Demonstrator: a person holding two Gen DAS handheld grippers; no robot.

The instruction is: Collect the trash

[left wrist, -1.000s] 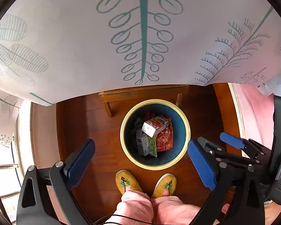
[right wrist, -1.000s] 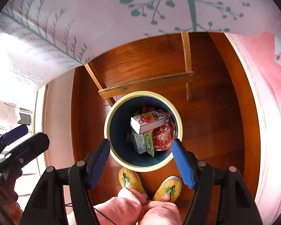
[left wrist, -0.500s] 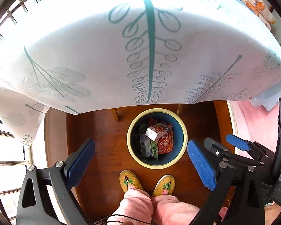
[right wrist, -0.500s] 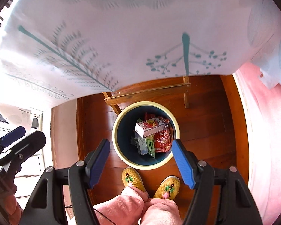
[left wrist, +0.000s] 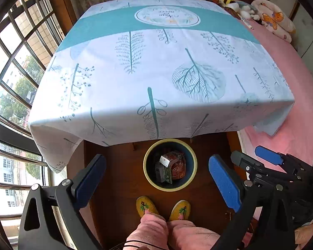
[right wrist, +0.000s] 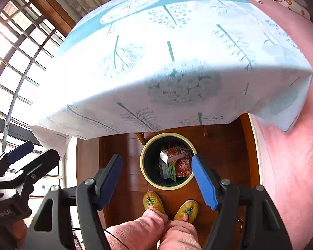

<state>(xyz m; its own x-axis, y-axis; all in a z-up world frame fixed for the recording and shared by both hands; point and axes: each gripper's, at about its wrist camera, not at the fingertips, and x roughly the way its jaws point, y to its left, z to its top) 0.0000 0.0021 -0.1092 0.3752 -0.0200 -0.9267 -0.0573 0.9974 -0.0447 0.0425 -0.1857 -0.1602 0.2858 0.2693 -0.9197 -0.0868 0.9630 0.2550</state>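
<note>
Presently, the left gripper (left wrist: 156,179) hangs above the floor with its blue-padded jaws spread wide and nothing between them; the right gripper (right wrist: 156,179) is likewise parted and empty. In the left wrist view the right gripper shows at 4 o'clock, just beside the left one. Nearest, at 6 o'clock, are two pink-trousered knees and a pair of yellow slippers (left wrist: 162,207) on the dark wooden floor (left wrist: 119,177). Just beyond the toes stands the trash bin (left wrist: 145,167), round, cream-rimmed and dark blue inside. The trash lies within it: a white carton (left wrist: 165,160) tilted across the top, a red wrapper (left wrist: 178,168) under it toward 3 o'clock, and a green-edged packet (right wrist: 172,171) upright beside a grey box. Behind the bin, toward 12 o'clock, a table under a white and teal leaf-print tablecloth (left wrist: 156,73) overhangs the bin's far rim. Barred windows (left wrist: 12,66) fill 9 o'clock; a pink bed (left wrist: 285,66) with soft toys (left wrist: 235,5) lies at 2 o'clock.
</note>
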